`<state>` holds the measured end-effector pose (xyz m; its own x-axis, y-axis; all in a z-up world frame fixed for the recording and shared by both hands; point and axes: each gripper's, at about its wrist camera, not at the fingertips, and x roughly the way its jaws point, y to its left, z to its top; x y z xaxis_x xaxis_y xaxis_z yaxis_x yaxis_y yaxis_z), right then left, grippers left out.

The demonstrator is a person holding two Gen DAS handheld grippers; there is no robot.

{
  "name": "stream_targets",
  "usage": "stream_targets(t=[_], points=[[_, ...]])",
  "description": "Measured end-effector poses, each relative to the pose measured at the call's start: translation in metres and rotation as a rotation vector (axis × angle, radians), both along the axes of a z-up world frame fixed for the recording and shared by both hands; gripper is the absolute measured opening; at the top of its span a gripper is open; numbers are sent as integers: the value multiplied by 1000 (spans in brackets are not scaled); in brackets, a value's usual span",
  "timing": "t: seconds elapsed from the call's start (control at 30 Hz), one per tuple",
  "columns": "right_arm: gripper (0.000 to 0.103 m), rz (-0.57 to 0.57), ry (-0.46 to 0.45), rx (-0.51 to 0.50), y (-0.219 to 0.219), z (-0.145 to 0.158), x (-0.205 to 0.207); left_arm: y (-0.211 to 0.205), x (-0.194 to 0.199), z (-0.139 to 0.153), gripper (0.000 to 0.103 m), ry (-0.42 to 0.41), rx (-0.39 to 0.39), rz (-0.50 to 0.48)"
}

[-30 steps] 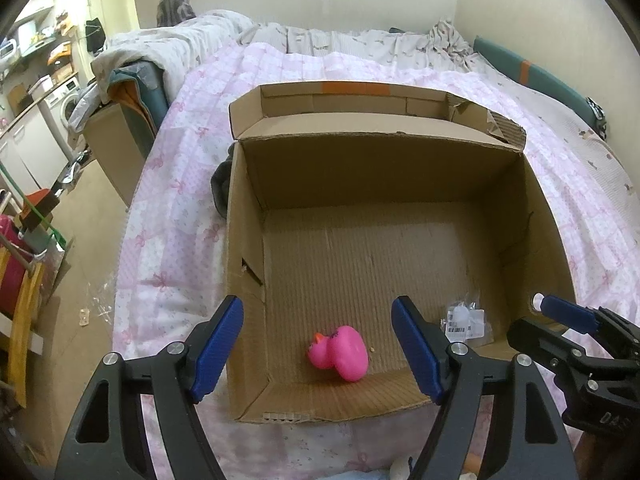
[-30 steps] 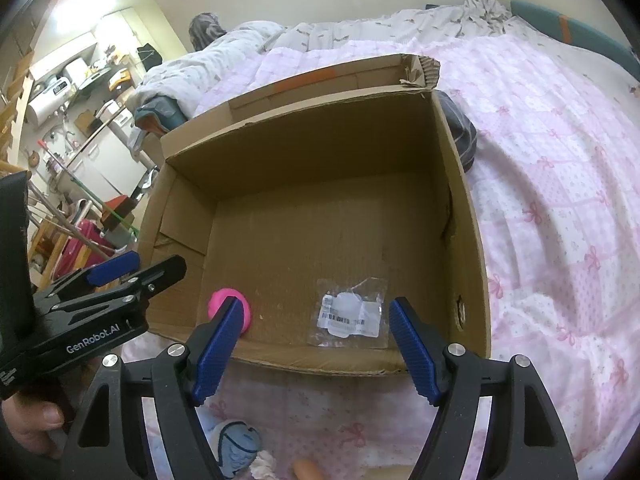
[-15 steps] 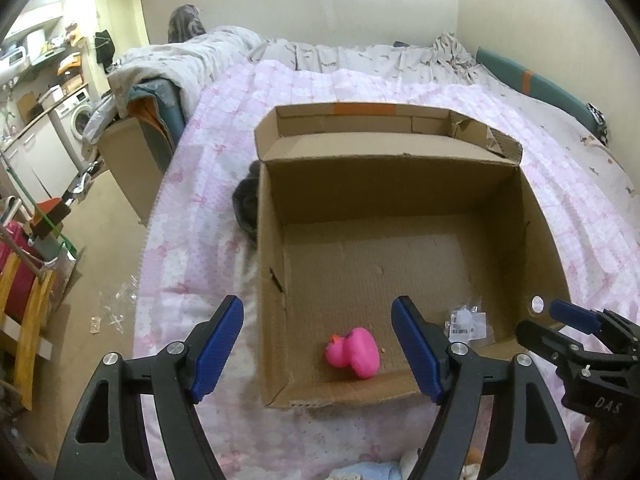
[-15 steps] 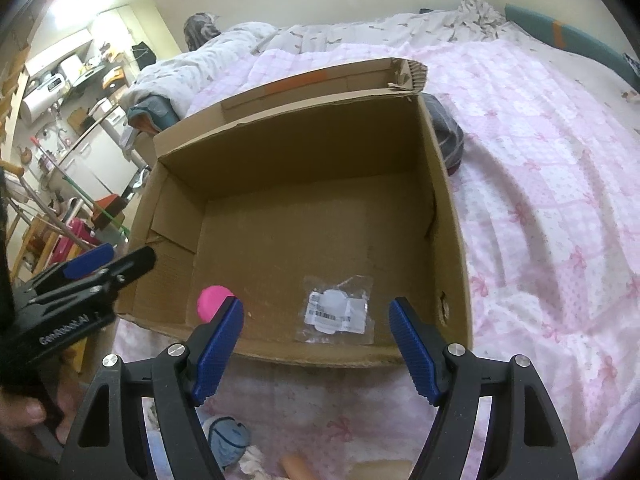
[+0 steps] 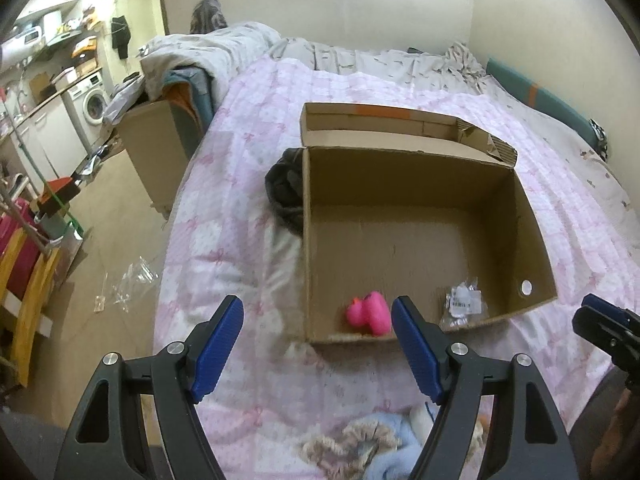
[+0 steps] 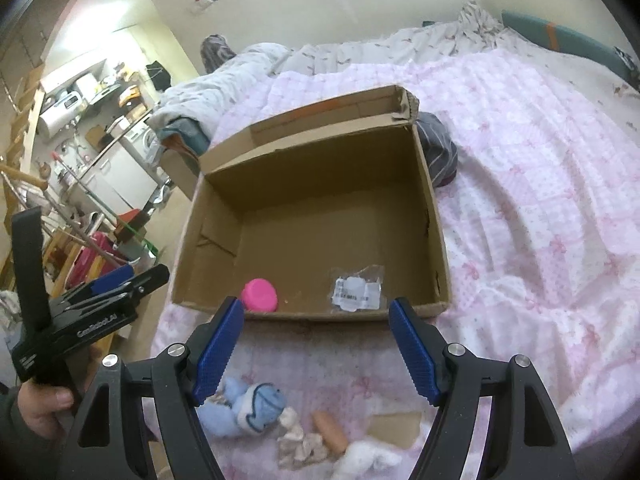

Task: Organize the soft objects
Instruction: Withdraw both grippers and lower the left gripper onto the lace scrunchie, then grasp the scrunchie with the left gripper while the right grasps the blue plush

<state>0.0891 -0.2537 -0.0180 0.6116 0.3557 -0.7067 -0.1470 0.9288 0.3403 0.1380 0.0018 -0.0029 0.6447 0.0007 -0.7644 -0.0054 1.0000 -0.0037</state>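
Warm indoor light is coming from the upper left in both views, blowing out there in the right wrist view. Fisheye distortion is bending edges; corners are vignetting black. The pink patterned bed quilt (image 5: 248,200) is looking soft and slightly motion-blurred.

an open brown cardboard box (image 5: 420,216) is sitting on a pink patterned quilt (image 5: 240,240) in the middle of the frame. a bright pink rubber duck (image 5: 370,314) is lying inside near the box's lower wall, and a small clear plastic bag with a white label (image 5: 462,304) is lying to its right. a dark crumpled cloth (image 5: 286,188) is touching the box's left wall. the left gripper (image 5: 318,354) with blue-padded black fingers is hovering wide apart at the bottom, holding nothing. a pale blue plush toy (image 5: 384,444) is lying at the bottom edge. the right gripper's tip (image 5: 608,324) is showing at lower right.
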Motion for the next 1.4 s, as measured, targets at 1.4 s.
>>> stream_targets(t=[1.4], points=[[79,-35,120,21,6,-28,-24,19,-26,-130,74,568,-378,111]])
